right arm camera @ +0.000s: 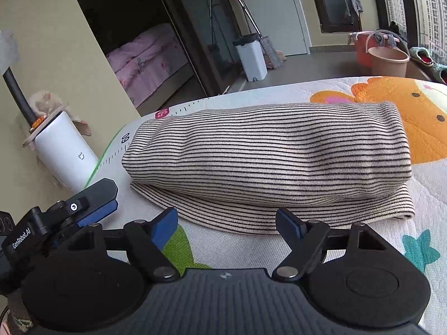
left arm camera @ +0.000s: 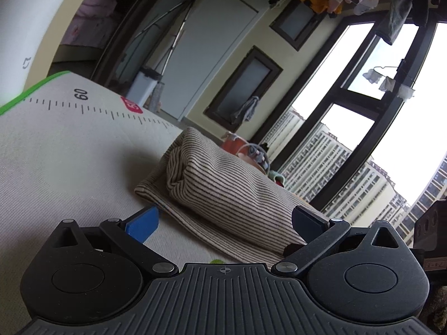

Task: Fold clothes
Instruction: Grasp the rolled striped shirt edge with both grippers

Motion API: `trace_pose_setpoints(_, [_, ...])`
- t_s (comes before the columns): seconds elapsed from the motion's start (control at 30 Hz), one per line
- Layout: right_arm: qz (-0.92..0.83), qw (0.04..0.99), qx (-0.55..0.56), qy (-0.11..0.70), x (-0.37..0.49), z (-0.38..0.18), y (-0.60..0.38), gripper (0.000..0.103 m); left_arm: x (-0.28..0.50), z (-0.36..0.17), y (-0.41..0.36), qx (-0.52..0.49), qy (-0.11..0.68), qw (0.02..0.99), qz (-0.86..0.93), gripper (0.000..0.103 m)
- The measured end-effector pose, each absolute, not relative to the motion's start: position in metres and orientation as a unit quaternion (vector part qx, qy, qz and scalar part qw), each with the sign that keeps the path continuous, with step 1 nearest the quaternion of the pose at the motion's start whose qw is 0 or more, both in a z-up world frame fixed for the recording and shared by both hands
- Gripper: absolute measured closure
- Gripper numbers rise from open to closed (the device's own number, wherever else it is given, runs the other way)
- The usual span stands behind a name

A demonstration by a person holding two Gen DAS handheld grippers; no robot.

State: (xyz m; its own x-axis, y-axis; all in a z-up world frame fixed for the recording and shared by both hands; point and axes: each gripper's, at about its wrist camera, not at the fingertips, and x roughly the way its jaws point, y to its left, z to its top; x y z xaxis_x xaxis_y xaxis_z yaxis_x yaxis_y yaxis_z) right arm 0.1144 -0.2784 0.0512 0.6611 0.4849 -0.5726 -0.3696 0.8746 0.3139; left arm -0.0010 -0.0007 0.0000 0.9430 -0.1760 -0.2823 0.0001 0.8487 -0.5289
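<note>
Lying folded on the cartoon-print mat (right arm camera: 363,89), the striped garment (right arm camera: 268,162) runs crosswise just ahead of the right tool (right arm camera: 226,224); the left tool (left arm camera: 225,220) faces its end. Both tools are spread and hold nothing.

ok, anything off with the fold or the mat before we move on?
Slightly. The beige black-striped folded garment bulges instead of lying flat, and its bottom layer sticks out along the near edge, so the layers aren't aligned. Both the left gripper and right gripper are open, holding nothing. The cartoon-print mat looks fine.
</note>
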Motion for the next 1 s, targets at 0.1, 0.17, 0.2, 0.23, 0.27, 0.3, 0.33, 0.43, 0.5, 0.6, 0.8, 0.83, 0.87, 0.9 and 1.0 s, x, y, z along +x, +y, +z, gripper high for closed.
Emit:
trace_pose_setpoints(0.1, [0.221, 0.919, 0.077, 0.316, 0.123, 0.059, -0.276, 0.024, -0.007, 0.0, -0.005, -0.275, 0.165, 0.946, -0.048, 0.0])
trace_pose_setpoints(0.17, [0.212, 0.927, 0.072, 0.302, 0.128, 0.064, -0.274, 0.024, -0.01, 0.0, -0.008, -0.277, 0.166, 0.945, -0.049, 0.0])
trace_pose_setpoints(0.2, [0.207, 0.93, 0.069, 0.295, 0.131, 0.066, -0.273, 0.024, -0.012, 0.001, -0.009, -0.278, 0.167, 0.945, -0.05, 0.0])
trace_pose_setpoints(0.23, [0.202, 0.934, 0.067, 0.288, 0.134, 0.068, -0.272, 0.024, -0.014, 0.001, -0.011, -0.279, 0.168, 0.944, -0.05, 0.0])
trace_pose_setpoints(0.27, [0.197, 0.937, 0.064, 0.28, 0.137, 0.071, -0.271, 0.024, -0.016, 0.001, -0.012, -0.28, 0.169, 0.944, -0.051, 0.0])
trace_pose_setpoints(0.3, [0.192, 0.941, 0.061, 0.273, 0.14, 0.073, -0.27, 0.023, -0.018, 0.001, -0.013, -0.281, 0.17, 0.943, -0.051, 0.0])
trace_pose_setpoints(0.33, [0.188, 0.944, 0.059, 0.266, 0.142, 0.076, -0.269, 0.017, -0.02, 0.001, -0.015, -0.282, 0.171, 0.943, -0.052, 0.0])
trace_pose_setpoints(0.43, [0.171, 0.953, 0.049, 0.246, 0.153, 0.081, -0.269, 0.002, -0.014, 0.005, -0.012, -0.307, 0.19, 0.932, -0.041, 0.0])
trace_pose_setpoints(0.5, [0.165, 0.951, 0.046, 0.256, 0.158, 0.072, -0.278, 0.002, -0.013, 0.008, -0.01, -0.307, 0.199, 0.93, -0.043, 0.0])
trace_pose_setpoints(0.6, [0.167, 0.944, 0.048, 0.28, 0.161, 0.058, -0.294, 0.002, -0.001, 0.027, -0.007, -0.261, 0.2, 0.943, -0.046, 0.0])
trace_pose_setpoints(0.8, [0.168, 0.952, 0.083, 0.24, 0.136, 0.065, -0.343, 0.0, 0.037, 0.085, 0.006, -0.185, 0.15, 0.971, -0.021, 0.0])
trace_pose_setpoints(0.83, [0.161, 0.956, 0.096, 0.226, 0.135, 0.064, -0.351, 0.0, 0.048, 0.087, 0.003, -0.174, 0.153, 0.973, -0.022, 0.0])
trace_pose_setpoints(0.87, [0.153, 0.957, 0.108, 0.22, 0.138, 0.061, -0.356, 0.0, 0.062, 0.086, -0.001, -0.165, 0.164, 0.972, -0.025, 0.0])
trace_pose_setpoints(0.9, [0.146, 0.956, 0.117, 0.225, 0.146, 0.055, -0.359, 0.0, 0.076, 0.081, -0.006, -0.164, 0.183, 0.969, -0.031, 0.0])
trace_pose_setpoints(1.0, [0.131, 0.946, 0.151, 0.254, 0.168, 0.03, -0.364, 0.0, 0.11, 0.059, -0.015, -0.18, 0.249, 0.95, -0.053, 0.0])
